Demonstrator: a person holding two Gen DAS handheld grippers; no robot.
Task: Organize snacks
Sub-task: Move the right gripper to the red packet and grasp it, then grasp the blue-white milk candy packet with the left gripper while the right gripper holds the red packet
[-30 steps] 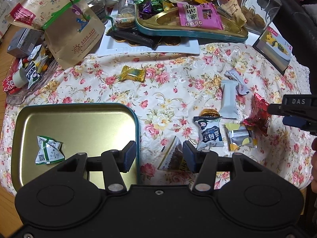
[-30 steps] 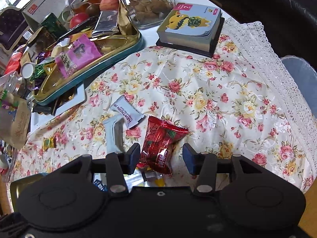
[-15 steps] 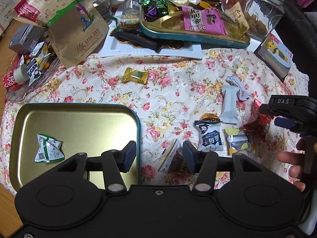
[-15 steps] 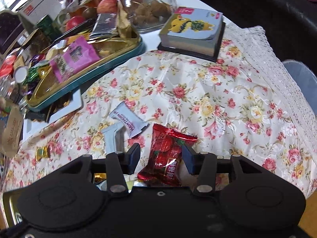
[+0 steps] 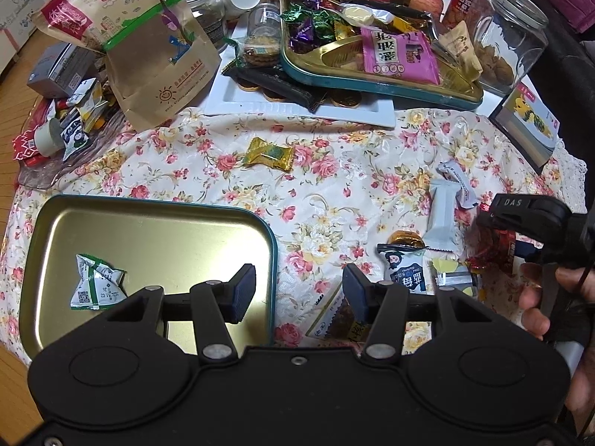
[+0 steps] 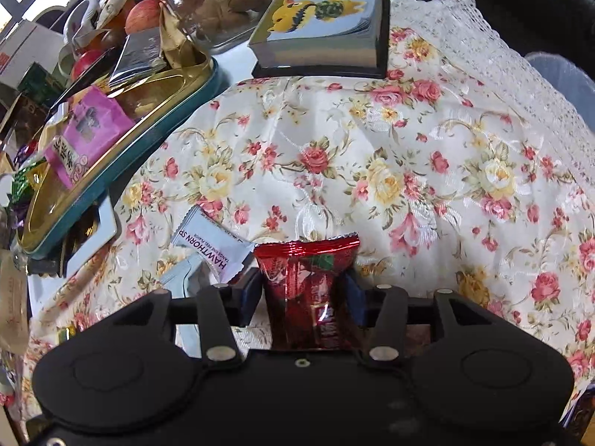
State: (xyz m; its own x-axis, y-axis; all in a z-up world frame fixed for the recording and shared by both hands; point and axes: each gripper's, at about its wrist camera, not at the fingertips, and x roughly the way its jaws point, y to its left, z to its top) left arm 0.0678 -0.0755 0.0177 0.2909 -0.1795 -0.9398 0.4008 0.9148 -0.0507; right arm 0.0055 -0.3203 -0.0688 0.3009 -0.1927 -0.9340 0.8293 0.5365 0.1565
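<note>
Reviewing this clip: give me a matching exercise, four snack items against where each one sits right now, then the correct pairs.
Items:
1. green-and-white packet
2. gold candy
3. red packet
4. pink packet

Places:
A. between the pads of the right tool
B. alone inside the near gold tray
C. in the crowded far tray
D. by itself on the floral cloth

Pairs: 1-B, 2-D, 3-A, 4-C

Red packet (image 6: 308, 290), rose-patterned cloth (image 6: 372, 156)
</note>
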